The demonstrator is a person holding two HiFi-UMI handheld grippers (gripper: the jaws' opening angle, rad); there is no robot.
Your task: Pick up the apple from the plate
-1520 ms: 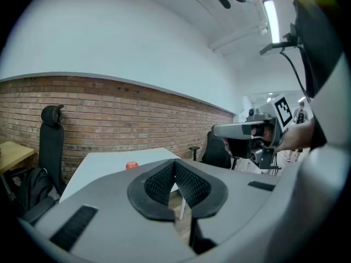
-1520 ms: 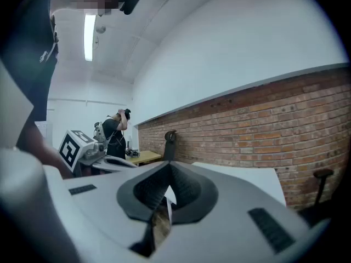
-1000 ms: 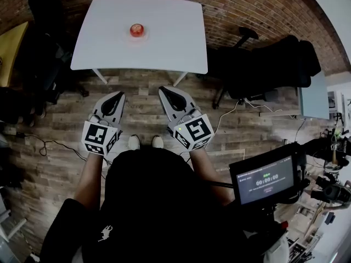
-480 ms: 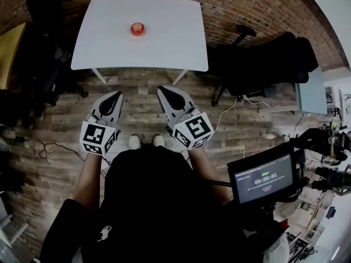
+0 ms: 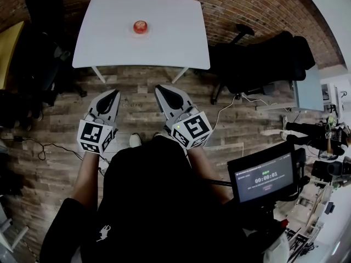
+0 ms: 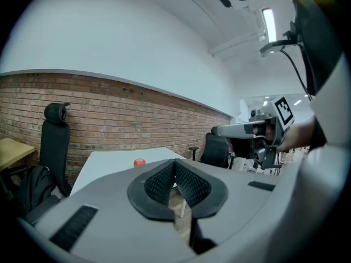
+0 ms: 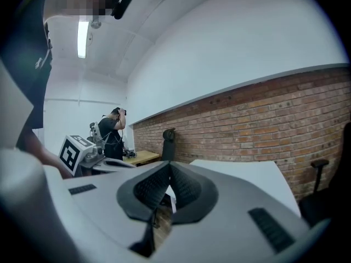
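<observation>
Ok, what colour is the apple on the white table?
The apple is red, clearest in the head view.

Bright even indoor light; ceiling strip lamp [image 6: 269,23] glares; strong fisheye bending, black vignette at corners.

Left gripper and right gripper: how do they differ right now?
In the head view the left gripper leans toward picture right, the right gripper toward picture left. The left gripper view catches the apple; the right gripper view shows none. Both are shut, empty, and short of the table.
</observation>
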